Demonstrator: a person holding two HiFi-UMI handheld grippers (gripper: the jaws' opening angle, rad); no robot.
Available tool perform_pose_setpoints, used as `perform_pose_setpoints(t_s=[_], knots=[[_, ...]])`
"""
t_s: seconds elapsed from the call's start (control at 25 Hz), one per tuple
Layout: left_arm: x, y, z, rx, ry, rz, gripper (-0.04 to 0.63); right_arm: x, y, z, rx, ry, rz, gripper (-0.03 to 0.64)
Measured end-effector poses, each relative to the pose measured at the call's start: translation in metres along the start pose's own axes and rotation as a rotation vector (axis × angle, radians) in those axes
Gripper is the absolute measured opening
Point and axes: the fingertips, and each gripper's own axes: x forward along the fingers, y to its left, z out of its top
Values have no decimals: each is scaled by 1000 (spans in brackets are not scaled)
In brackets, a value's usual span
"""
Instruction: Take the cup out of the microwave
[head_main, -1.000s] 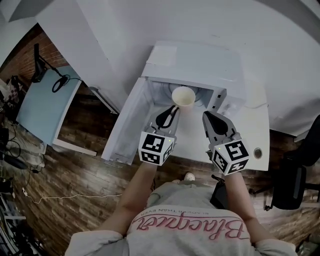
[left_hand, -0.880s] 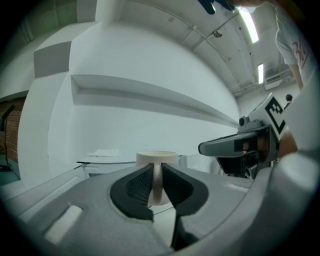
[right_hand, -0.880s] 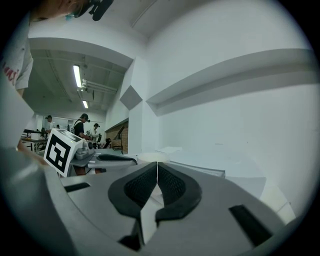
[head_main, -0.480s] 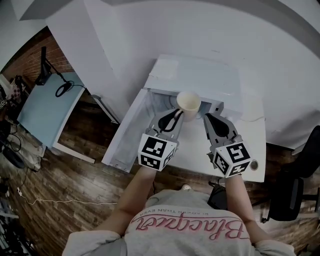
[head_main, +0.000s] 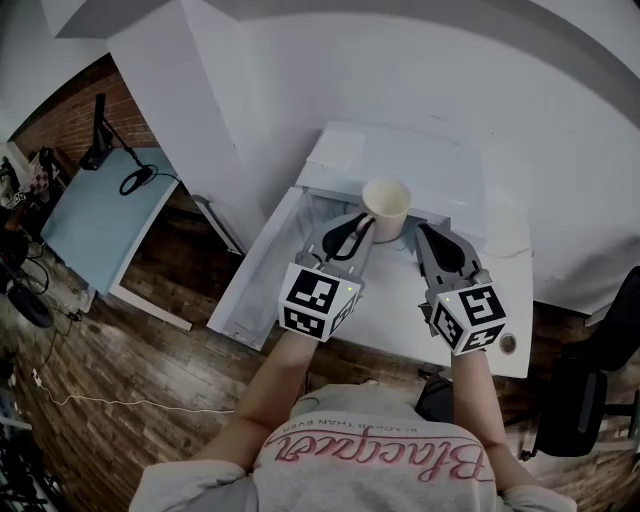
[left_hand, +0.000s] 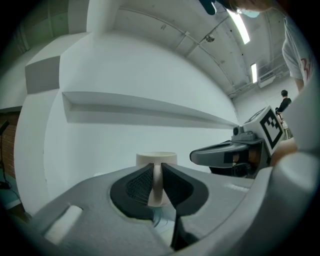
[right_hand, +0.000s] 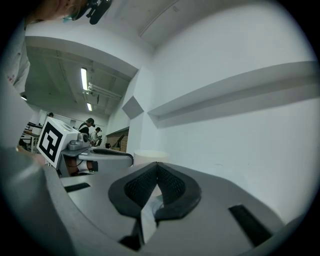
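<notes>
One cup (head_main: 386, 208) gripped by its handle in left gripper (left_hand: 157, 175) | right gripper (right_hand: 157, 169) closed, empty, right of cup

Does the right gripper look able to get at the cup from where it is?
Probably yes. The cup is up in open air, its handle pinched by the left gripper, and the right gripper is right beside it, nothing between. Its fingers are shut, so they'd have to open first.

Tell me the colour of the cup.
Plain cream; the cup shows best in the head view.
</notes>
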Motion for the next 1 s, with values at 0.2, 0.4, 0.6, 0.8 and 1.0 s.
perform_pose_setpoints(t_s=[0.2, 0.4, 0.6, 0.8, 1.0], knots=[[0, 4, 11, 18, -15, 10, 51, 1, 7, 7, -1, -37, 11, 11], [-2, 6, 17, 18, -13, 27, 51, 2, 9, 11, 6, -46, 8, 11], [-4, 8, 19, 17, -21, 36, 51, 3, 7, 15, 8, -58, 3, 11], [-5, 8, 18, 13, -28, 35, 51, 3, 7, 19, 13, -76, -9, 11], [-3, 9, 17, 3, -35, 33, 51, 2, 4, 22, 9, -82, -25, 11]])
